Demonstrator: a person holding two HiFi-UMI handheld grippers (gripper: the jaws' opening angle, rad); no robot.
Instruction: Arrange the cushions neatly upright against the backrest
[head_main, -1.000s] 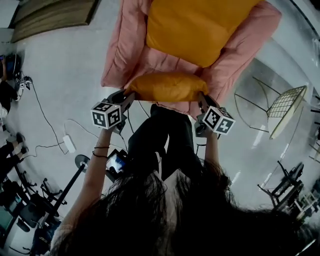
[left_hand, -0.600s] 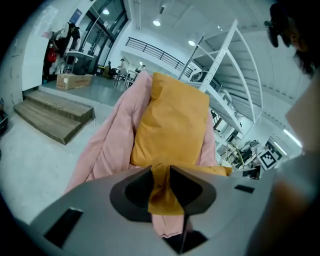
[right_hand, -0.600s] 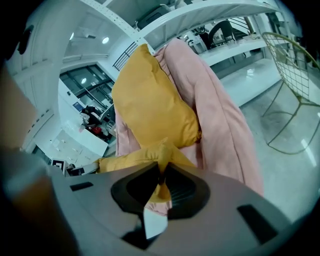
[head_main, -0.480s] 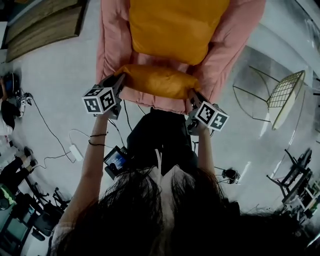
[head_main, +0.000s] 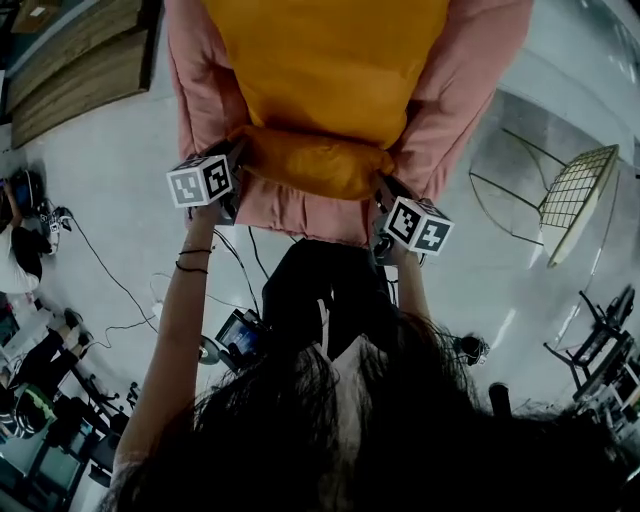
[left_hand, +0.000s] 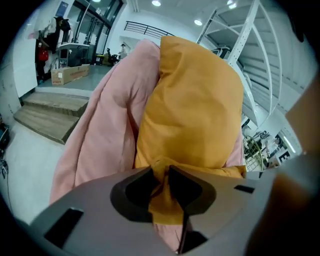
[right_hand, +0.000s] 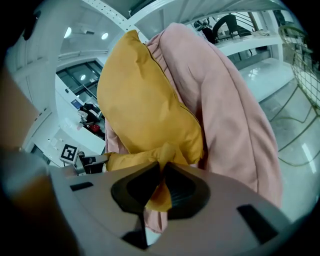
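Observation:
A small orange cushion (head_main: 315, 162) hangs across the front of the pink armchair (head_main: 200, 95), held by its two ends. My left gripper (head_main: 236, 166) is shut on its left corner (left_hand: 161, 200), the fabric pinched between the jaws. My right gripper (head_main: 381, 194) is shut on the right corner (right_hand: 160, 192) in the same way. Behind it a large orange cushion (head_main: 330, 60) leans upright against the pink backrest (left_hand: 100, 135). The small cushion's top edge touches the large cushion's lower edge. The large cushion (right_hand: 140, 105) also fills the right gripper view.
A yellow wire chair (head_main: 575, 195) stands on the floor at the right. Wooden steps (head_main: 70, 70) lie at the upper left. Cables (head_main: 120, 300) and a small screen device (head_main: 240, 335) lie on the floor near the person's legs. Stands crowd the lower corners.
Both grippers have carried the small cushion forward over the seat, from the armchair's front edge up against the large cushion. Both grips have held.

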